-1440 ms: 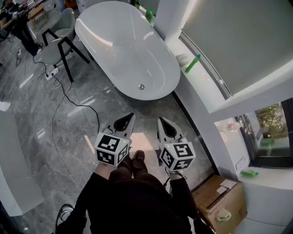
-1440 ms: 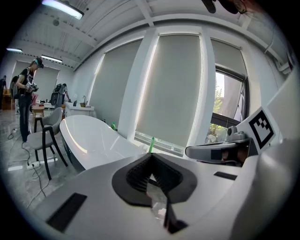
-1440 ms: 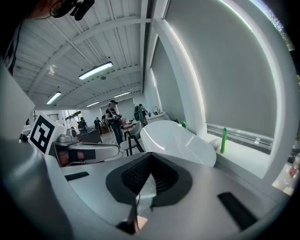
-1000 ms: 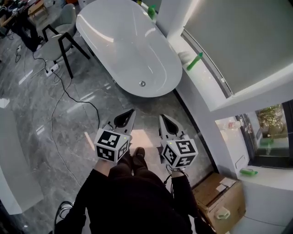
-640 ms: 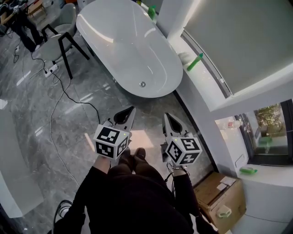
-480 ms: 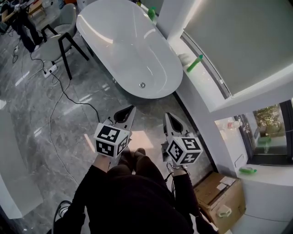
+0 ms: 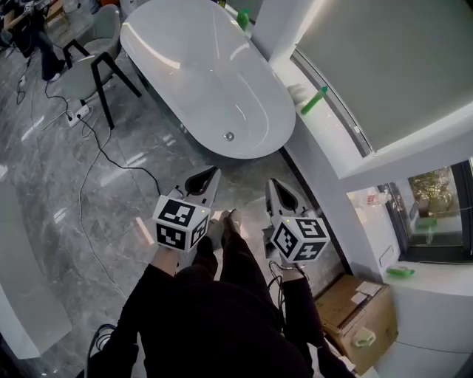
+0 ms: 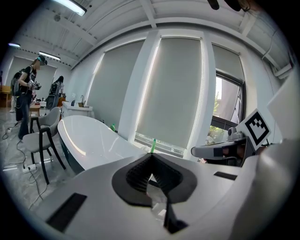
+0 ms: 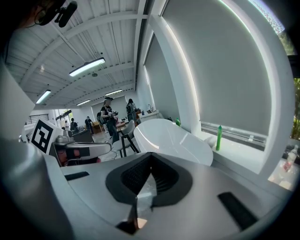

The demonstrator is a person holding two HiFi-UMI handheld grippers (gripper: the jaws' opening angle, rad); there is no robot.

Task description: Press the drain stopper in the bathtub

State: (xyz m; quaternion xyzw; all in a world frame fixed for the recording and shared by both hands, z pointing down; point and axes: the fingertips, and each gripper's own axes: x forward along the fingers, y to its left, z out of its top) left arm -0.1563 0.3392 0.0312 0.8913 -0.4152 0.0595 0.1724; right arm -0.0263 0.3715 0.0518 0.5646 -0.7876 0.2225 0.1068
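Observation:
The white oval bathtub (image 7: 199, 66) stands on the grey marble floor ahead of me. Its small round metal drain stopper (image 7: 229, 136) sits in the basin near the close end. My left gripper (image 7: 211, 173) and right gripper (image 7: 271, 184) hover side by side over the floor, short of the tub's near rim, both shut with nothing between the jaws. The left gripper (image 8: 151, 156) looks across the tub (image 8: 91, 140) from its side. The right gripper (image 9: 150, 155) also points toward the tub (image 9: 168, 136). From both gripper views the stopper is hidden.
A green bottle (image 7: 311, 101) stands on the window sill right of the tub, another (image 7: 242, 20) at its far end. A chair (image 7: 92, 70), a power strip (image 7: 77, 113) and cables (image 7: 96, 173) lie left. A cardboard box (image 7: 355, 325) sits at lower right. People stand beyond (image 9: 108, 117).
The person has stepped toward the tub: a shoe now shows forward between the grippers. Both grippers have edged slightly closer to the tub and stayed shut.

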